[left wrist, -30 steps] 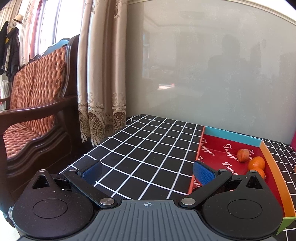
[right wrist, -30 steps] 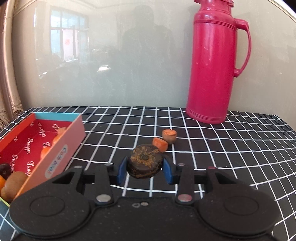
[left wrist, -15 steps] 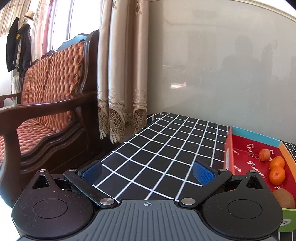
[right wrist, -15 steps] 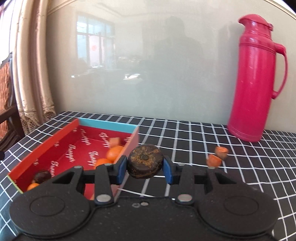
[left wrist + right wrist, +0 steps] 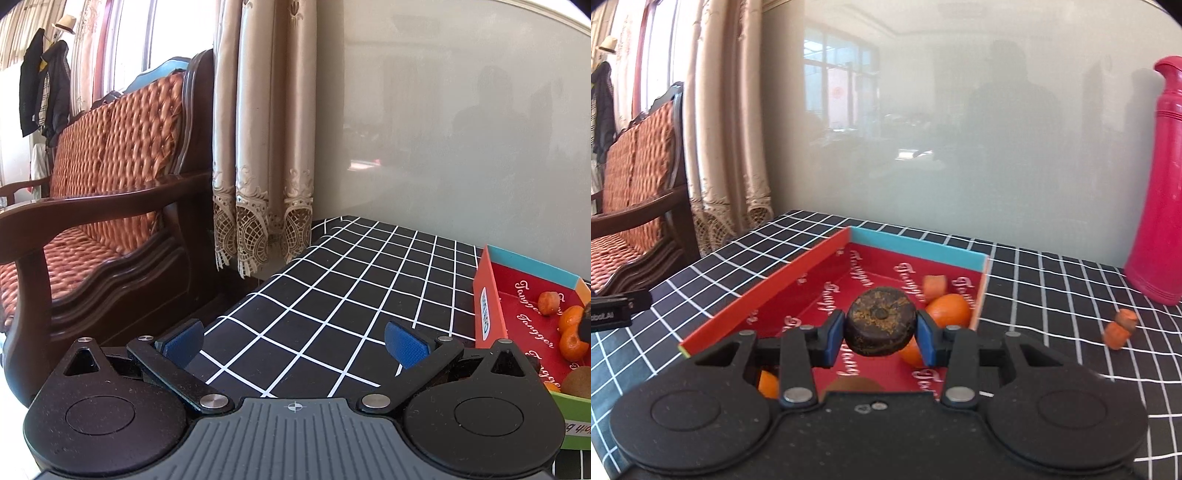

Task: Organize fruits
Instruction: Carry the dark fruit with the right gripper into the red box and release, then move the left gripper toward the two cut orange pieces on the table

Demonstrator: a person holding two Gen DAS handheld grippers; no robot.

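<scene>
While I hold my right gripper [image 5: 880, 329] low in the centre of its frame, its blue pads are clamped on a dark brown, round, flattened fruit [image 5: 880, 326], held above the red box [image 5: 764, 295]. Just behind the fruit, inside the box, lie orange fruits [image 5: 948, 310] and a small orange stub [image 5: 934, 286]. Farther off, at the right edge, two orange pieces [image 5: 1120, 328] sit loose on the black checked tablecloth [image 5: 1052, 280], near a pink thermos [image 5: 1160, 192].

My left gripper [image 5: 295, 339] fills the lower part of its own frame, jaws spread wide and empty over the tablecloth. The box lies at the right edge there.

I judge the risks to be these: letting go from this height could make the round fruit roll or bounce onto the fruits below, and drifting right could catch the box's low wall and shove it.
</scene>
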